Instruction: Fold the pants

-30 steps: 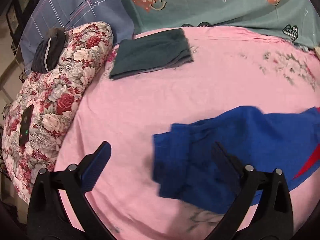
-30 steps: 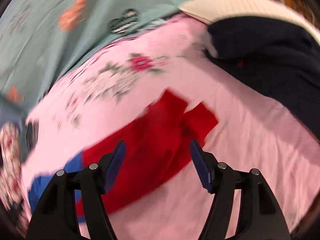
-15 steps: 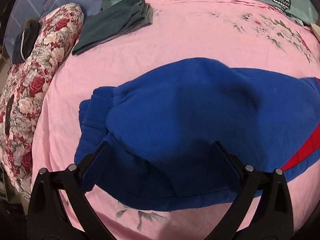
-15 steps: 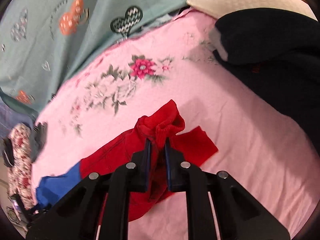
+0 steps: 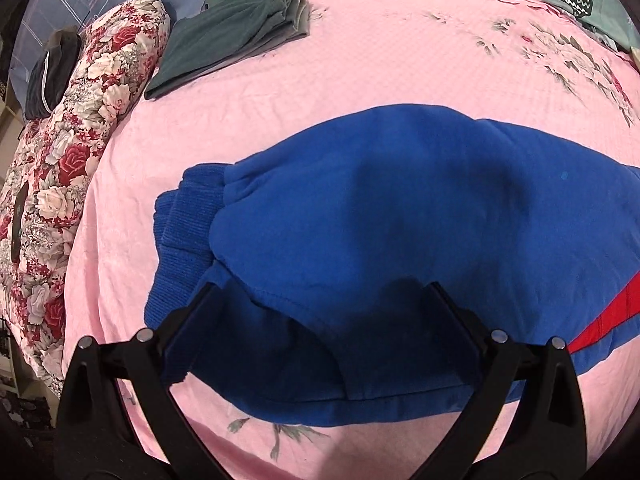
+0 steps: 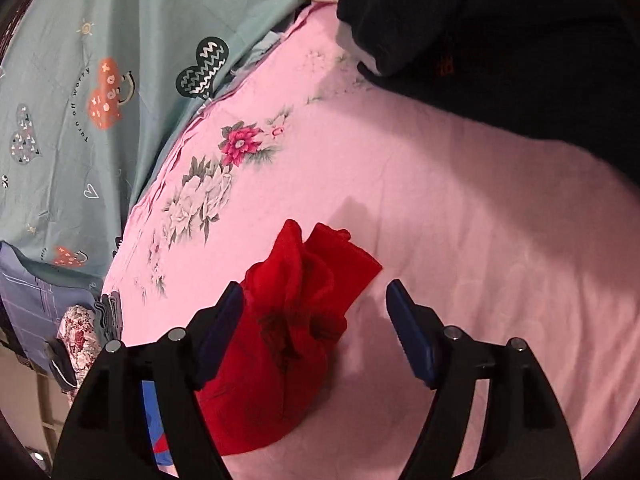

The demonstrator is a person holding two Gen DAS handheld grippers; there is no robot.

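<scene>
— What sits between the spread jaws of the left gripper [image 5: 324, 312]?
— Blue pants [image 5: 400, 220], ribbed cuffs to the claw's left, a red stripe to its right, lying on a pink floral sheet [image 5: 400, 60].
— And beyond?
— Folded dark green clothes [image 5: 236, 32] far ahead-left, beside a rose-print bolster [image 5: 72, 152].

Pants [image 5: 400, 220] lie across the sheet [image 5: 400, 60]. Behind them, left, folded clothes [image 5: 236, 28] rest beside a quilt [image 5: 80, 120]; a phone [image 5: 18, 216], perhaps, lies on it.
</scene>
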